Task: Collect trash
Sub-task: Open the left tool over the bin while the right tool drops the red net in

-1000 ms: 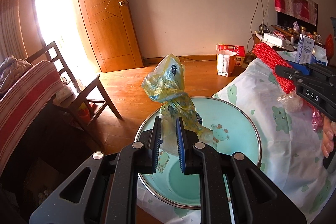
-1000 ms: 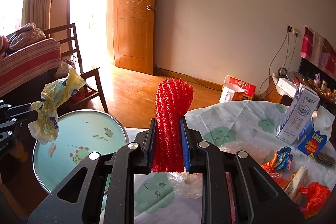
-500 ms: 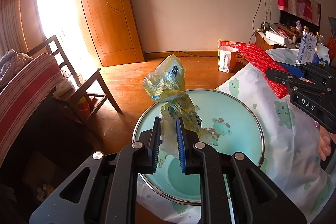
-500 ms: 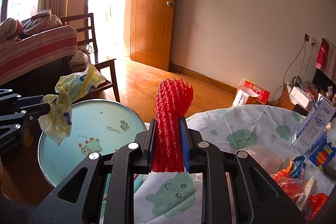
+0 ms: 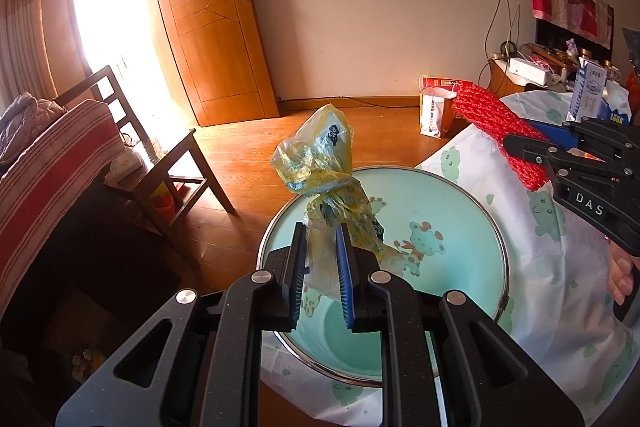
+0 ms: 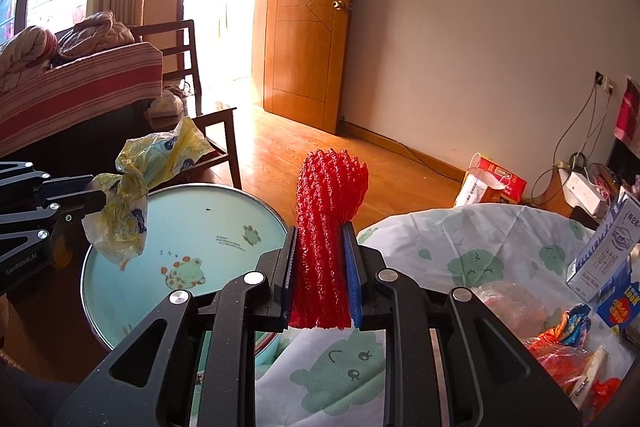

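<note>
My left gripper is shut on a crumpled yellow plastic bag and holds it over the pale green basin, which stands at the table's edge. The same bag hangs from the left gripper at the left of the right wrist view. My right gripper is shut on a red foam net sleeve that sticks up between its pads. That sleeve and the right gripper sit above the table, just right of the basin.
A cloth with green cartoon prints covers the table. Wrappers, a milk carton and a blue box lie at the right. A wooden chair, a striped sofa and a paper bag stand beyond.
The right gripper with the red sleeve has swung left toward the basin and rolled a little. The left gripper with the yellow bag has stayed over the basin.
</note>
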A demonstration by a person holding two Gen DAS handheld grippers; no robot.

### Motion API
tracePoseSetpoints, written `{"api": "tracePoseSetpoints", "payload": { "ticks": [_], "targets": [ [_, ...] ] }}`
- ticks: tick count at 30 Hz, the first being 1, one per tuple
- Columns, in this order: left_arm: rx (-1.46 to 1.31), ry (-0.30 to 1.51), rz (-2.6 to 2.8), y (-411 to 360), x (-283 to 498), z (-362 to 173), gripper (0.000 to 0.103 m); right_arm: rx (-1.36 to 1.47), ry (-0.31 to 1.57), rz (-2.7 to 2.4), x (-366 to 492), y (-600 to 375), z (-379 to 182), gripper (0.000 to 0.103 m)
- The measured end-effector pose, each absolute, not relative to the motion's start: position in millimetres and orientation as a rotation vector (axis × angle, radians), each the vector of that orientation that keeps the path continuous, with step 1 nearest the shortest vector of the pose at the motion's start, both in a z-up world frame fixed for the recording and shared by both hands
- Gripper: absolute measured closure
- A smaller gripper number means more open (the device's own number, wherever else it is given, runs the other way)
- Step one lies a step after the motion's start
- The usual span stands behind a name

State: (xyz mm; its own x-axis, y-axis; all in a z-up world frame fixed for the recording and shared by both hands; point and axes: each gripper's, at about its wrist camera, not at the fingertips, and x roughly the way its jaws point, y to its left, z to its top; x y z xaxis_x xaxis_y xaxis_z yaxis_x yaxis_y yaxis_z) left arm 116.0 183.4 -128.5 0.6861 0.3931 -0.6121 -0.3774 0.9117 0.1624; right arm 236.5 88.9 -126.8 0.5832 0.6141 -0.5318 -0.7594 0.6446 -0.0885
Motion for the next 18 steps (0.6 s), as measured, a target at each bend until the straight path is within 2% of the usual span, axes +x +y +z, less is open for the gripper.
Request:
{"api": "tracePoseSetpoints", "payload": {
  "ticks": [8, 11, 12, 13, 14, 15, 18],
  "targets": [
    [0.025, 0.698, 0.424, 183, 116, -130, 0.087, -0.355, 0.481, 0.85, 231, 94, -128, 0.081],
    [0.027, 0.704, 0.421, 183, 117, -131, 0.084, -0.369, 0.483, 0.886, 230, 96, -129, 0.079],
    [0.025, 0.702, 0.423, 183, 116, -131, 0.08, -0.373, 0.481, 0.904, 229, 97, -129, 0.073],
    [0.022, 0.698, 0.42, 183, 116, -131, 0.07, -0.377, 0.477, 0.91, 228, 97, -129, 0.051],
    [0.025, 0.696, 0.416, 183, 116, -131, 0.067, -0.378, 0.47, 0.914, 226, 97, -128, 0.041],
    [0.027, 0.695, 0.415, 182, 115, -131, 0.066, -0.379, 0.463, 0.928, 225, 97, -128, 0.036],
    [0.026, 0.687, 0.419, 181, 114, -130, 0.052, -0.386, 0.456, 0.925, 223, 98, -128, 0.036]
  ]
}}
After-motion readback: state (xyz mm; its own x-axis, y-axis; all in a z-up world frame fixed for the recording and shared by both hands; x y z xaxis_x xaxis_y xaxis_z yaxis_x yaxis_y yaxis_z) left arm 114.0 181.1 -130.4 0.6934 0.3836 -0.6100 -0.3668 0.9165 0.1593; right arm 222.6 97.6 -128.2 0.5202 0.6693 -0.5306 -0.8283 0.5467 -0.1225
